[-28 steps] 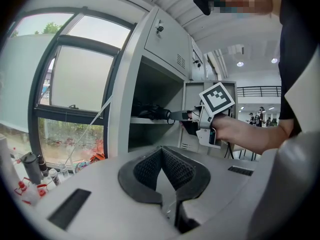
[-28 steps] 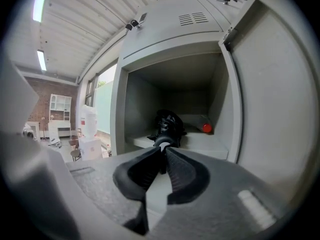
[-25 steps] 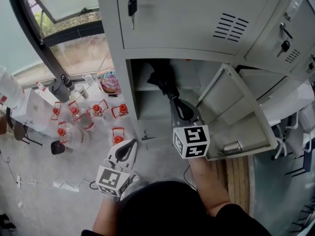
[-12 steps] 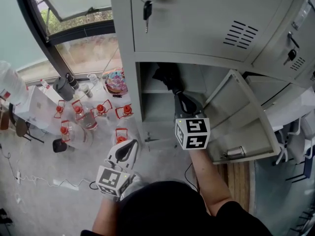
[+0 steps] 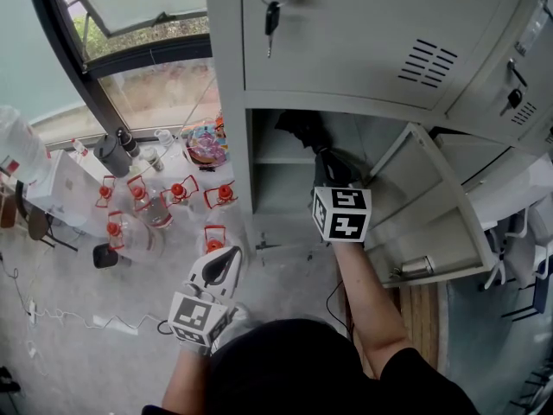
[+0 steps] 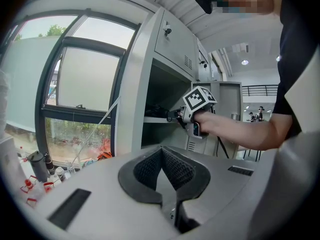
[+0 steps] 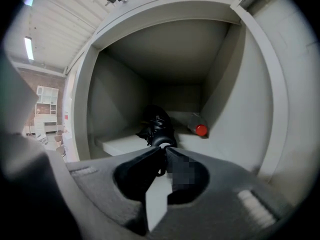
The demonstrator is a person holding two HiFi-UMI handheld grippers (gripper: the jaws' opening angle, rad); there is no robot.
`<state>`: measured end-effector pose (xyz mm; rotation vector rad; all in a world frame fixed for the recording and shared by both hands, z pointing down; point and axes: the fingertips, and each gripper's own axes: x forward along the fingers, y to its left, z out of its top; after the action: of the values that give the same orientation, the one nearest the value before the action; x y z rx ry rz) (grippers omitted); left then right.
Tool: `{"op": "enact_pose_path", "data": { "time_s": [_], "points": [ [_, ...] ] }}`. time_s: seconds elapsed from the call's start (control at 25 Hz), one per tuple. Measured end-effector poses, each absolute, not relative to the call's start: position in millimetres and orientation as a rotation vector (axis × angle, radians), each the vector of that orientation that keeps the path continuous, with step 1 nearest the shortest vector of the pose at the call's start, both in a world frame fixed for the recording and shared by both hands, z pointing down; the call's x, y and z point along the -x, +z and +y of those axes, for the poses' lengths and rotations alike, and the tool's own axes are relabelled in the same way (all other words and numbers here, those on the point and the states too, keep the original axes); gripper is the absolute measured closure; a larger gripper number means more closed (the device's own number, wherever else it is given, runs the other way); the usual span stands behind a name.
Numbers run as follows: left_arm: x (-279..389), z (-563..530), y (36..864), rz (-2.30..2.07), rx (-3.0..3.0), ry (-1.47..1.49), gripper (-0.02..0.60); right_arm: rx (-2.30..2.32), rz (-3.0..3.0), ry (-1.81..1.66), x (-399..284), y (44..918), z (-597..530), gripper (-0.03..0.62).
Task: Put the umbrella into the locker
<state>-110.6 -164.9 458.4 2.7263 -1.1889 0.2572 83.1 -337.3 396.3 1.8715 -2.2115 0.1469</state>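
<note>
The black folded umbrella (image 5: 302, 131) lies inside the open locker compartment (image 5: 278, 173), resting on its shelf. My right gripper (image 5: 327, 166) reaches into that compartment and is shut on the umbrella's near end. The right gripper view shows the umbrella (image 7: 156, 124) stretching from the right gripper (image 7: 164, 149) toward the back wall. My left gripper (image 5: 228, 256) hangs low in front of the locker, left of the opening, shut with nothing in it. In the left gripper view the left gripper (image 6: 161, 152) points at the locker, and the right gripper (image 6: 176, 117) is seen at the opening.
The compartment's door (image 5: 428, 204) stands swung open to the right. A bottle with a red cap (image 7: 198, 126) lies at the back right of the shelf. Keys (image 5: 273, 14) hang from the shut locker above. Several red-capped bottles (image 5: 173, 192) stand on the floor by the window at left.
My right gripper has pushed the umbrella further into the compartment. The left gripper has stayed where it was.
</note>
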Motion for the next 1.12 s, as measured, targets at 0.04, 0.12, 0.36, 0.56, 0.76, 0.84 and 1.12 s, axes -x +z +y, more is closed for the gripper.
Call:
{"op": "enact_pose_path", "data": {
  "time_s": [0.04,0.12,0.36,0.56,0.76,0.84,1.12],
  "points": [
    [111.1,-164.9,458.8,-1.187,-2.726,0.256,0.571,-1.882,-2.201,0.148,-85.4,396.4,-339.7,0.568],
    [111.8,-164.9,459.0,-1.181,-2.727,0.256,0.571,-1.903,-2.179,0.148,-90.2,396.5,-344.1,0.569],
    [114.5,-165.2,459.8,-1.162,-2.736,0.257,0.571,-1.986,-2.098,0.148,-110.1,397.5,-356.1,0.569],
    [114.5,-165.0,459.2,-1.132,-2.750,0.253,0.571,-2.023,-2.058,0.136,-113.3,397.5,-357.3,0.571],
    [115.0,-165.7,458.6,-1.097,-2.765,0.251,0.571,-2.026,-2.056,0.152,-111.9,397.8,-356.1,0.569],
    [114.2,-166.1,457.8,-1.078,-2.774,0.248,0.571,-2.037,-2.049,0.162,-113.0,398.2,-352.4,0.569],
    [111.9,-169.9,459.8,-1.008,-2.791,0.250,0.571,-2.070,-2.071,0.181,-111.2,397.9,-322.7,0.566]
  ]
}}
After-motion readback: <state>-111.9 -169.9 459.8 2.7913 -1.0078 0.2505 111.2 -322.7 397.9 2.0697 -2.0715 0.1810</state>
